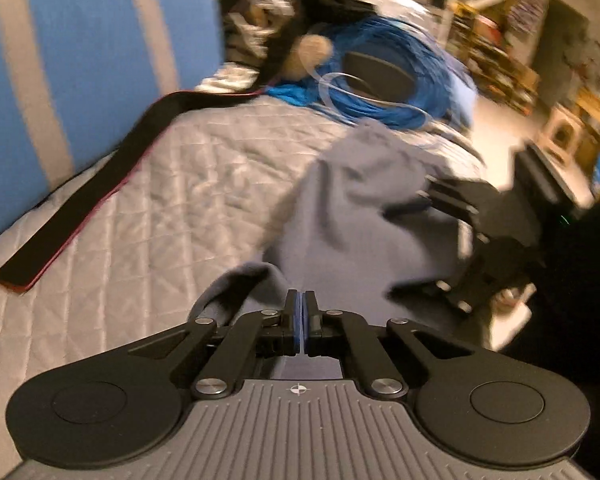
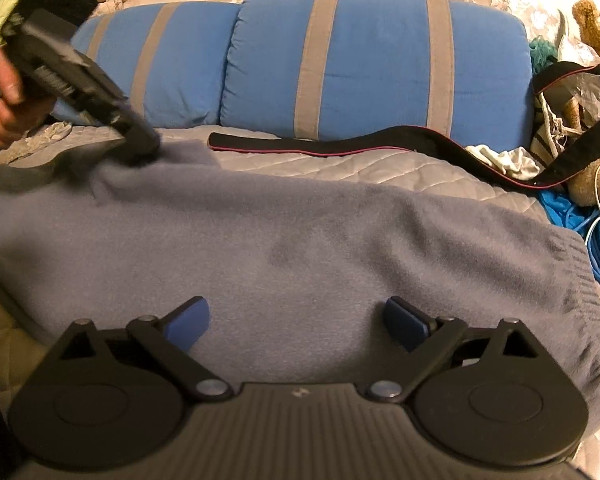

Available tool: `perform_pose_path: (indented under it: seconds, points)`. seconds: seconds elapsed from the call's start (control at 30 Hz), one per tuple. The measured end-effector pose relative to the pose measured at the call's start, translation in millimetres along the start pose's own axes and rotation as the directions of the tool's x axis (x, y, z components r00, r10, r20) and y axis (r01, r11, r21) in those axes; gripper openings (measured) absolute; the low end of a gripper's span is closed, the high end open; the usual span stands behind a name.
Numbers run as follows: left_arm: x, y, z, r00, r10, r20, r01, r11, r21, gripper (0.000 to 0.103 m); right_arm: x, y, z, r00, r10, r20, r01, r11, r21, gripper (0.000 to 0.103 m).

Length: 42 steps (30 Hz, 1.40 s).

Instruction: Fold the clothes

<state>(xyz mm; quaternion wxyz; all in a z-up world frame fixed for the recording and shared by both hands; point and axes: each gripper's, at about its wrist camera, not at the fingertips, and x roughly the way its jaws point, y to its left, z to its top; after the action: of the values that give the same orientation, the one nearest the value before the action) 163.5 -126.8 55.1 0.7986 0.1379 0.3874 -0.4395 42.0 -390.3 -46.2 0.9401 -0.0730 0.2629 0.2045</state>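
Two views — left tongs point(image 1: 301, 322) pinched together on grey fleece point(image 2: 300, 248); right tongs point(image 2: 298, 320) apart above it.

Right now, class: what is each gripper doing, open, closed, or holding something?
Left gripper: shut, at the edge of the grey fleece garment; a pinch of fabric cannot be confirmed.
Right gripper: open above the garment, holding nothing.

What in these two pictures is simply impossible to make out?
- Left wrist view: whether the shut left gripper pinches the grey garment; the fingers meet flush over it.
- Left wrist view: the shelves behind are smeared by motion blur.
- Right wrist view: the garment's near edge, hidden under the open right gripper.
- Right wrist view: the left gripper's tips, blurred.
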Motion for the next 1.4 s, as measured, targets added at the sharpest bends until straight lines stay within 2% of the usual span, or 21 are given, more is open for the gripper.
perform_pose_path:
  seconds: [0.1,0.13,0.17,0.23,0.4,0.6,0.77,0.9,0.97,1.03,1.2,1.33,1.4]
  points:
    - [1.1,31.9,3.9,0.999,-0.029,0.025,0.031,0.993,-0.116,0.006,-0.1,0.2,-0.2,1.0,0.001,0.0,-0.001,1.0,-0.002,0.099]
    - [3.3,41.7,4.4,0.999,-0.041,0.03,0.045,0.988,-0.15,0.012,-0.2,0.2,-0.5,1.0,0.001,0.0,-0.001,1.0,-0.003,0.099]
    - [5.4,51.5,4.9,0.998,-0.054,0.035,0.06,0.981,-0.183,0.025,-0.2,0.2,-0.6,1.0,0.001,0.001,-0.001,1.0,-0.004,0.099]
    - [9.8,66.0,5.8,0.997,-0.062,0.043,0.07,0.972,-0.226,0.036,-0.2,0.0,-0.9,1.0,0.001,0.001,-0.001,1.0,-0.004,0.099]
    - [25.5,95.7,7.2,0.986,-0.164,0.04,0.168,0.931,-0.325,0.041,0.2,-0.4,-0.4,1.0,0.001,0.0,-0.001,1.0,-0.005,0.1]
    - [38.2,125.1,8.9,0.984,-0.175,0.042,0.176,0.886,-0.428,0.042,0.5,0.1,0.2,1.0,0.001,0.0,-0.001,1.0,-0.003,0.1]
    - [47.0,144.6,8.6,0.972,-0.233,0.008,0.208,0.848,-0.488,0.042,0.8,0.1,-0.1,1.0,0.002,0.002,-0.002,1.0,-0.004,0.101]
    - [62.0,155.2,6.6,0.931,-0.365,-0.005,0.305,0.783,-0.542,0.042,0.5,-0.4,-0.5,1.0,0.006,0.004,-0.006,1.0,-0.003,0.101]
    - [70.4,157.6,5.6,0.92,-0.392,-0.019,0.316,0.767,-0.558,0.041,0.4,-1.0,-0.6,1.0,0.008,0.005,-0.008,1.0,-0.001,0.102]
    - [78.0,159.1,5.3,0.9,-0.436,-0.011,0.353,0.742,-0.57,0.041,0.8,-1.7,-0.5,1.0,0.01,0.005,-0.01,1.0,0.0,0.102]
    - [99.1,162.5,7.4,0.838,-0.545,0.016,0.445,0.666,-0.599,0.041,1.7,-2.4,-0.8,1.0,0.014,0.006,-0.014,1.0,0.003,0.102]
    - [119.1,163.6,8.8,0.818,-0.576,0.005,0.446,0.629,-0.637,0.04,2.4,-3.1,-2.3,1.0,0.016,0.008,-0.016,1.0,0.004,0.102]
    - [121.4,164.1,7.6,0.827,-0.561,0.019,0.437,0.622,-0.649,0.034,3.1,-3.2,-3.8,1.0,0.017,0.01,-0.017,1.0,0.004,0.102]
